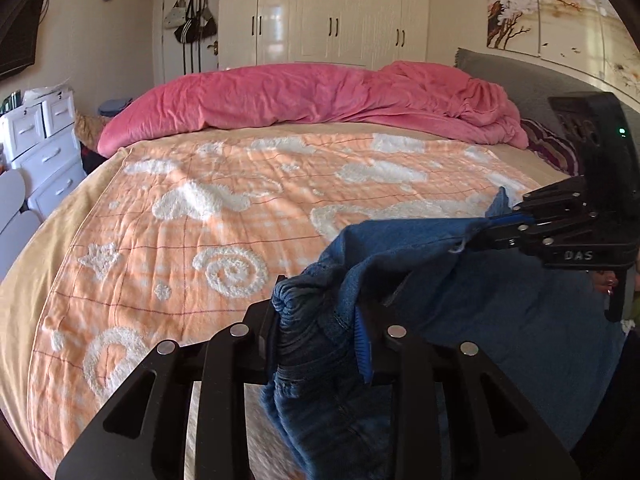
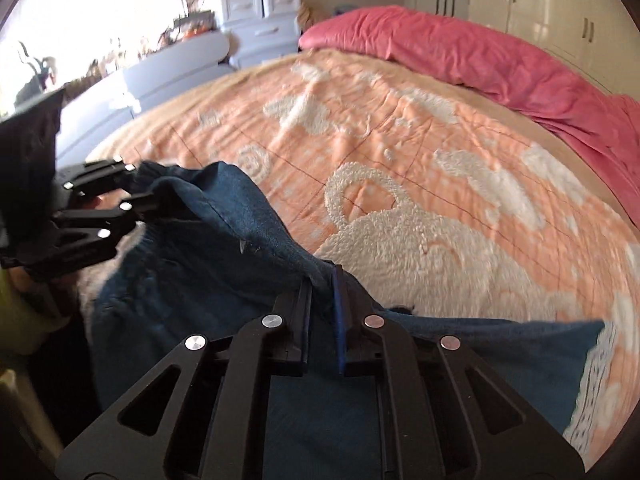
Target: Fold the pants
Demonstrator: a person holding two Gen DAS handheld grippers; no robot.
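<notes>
Blue denim pants hang between my two grippers above the near edge of the bed. My left gripper is shut on a bunched, elastic part of the pants. It also shows at the left of the right wrist view. My right gripper is shut on a thin edge of the pants. It also shows at the right of the left wrist view. The rest of the cloth sags below and is partly hidden behind the gripper frames.
The bed carries an orange blanket with white fluffy patterns. A pink duvet is heaped along its far side. White drawers stand at the left. Wardrobes line the back wall.
</notes>
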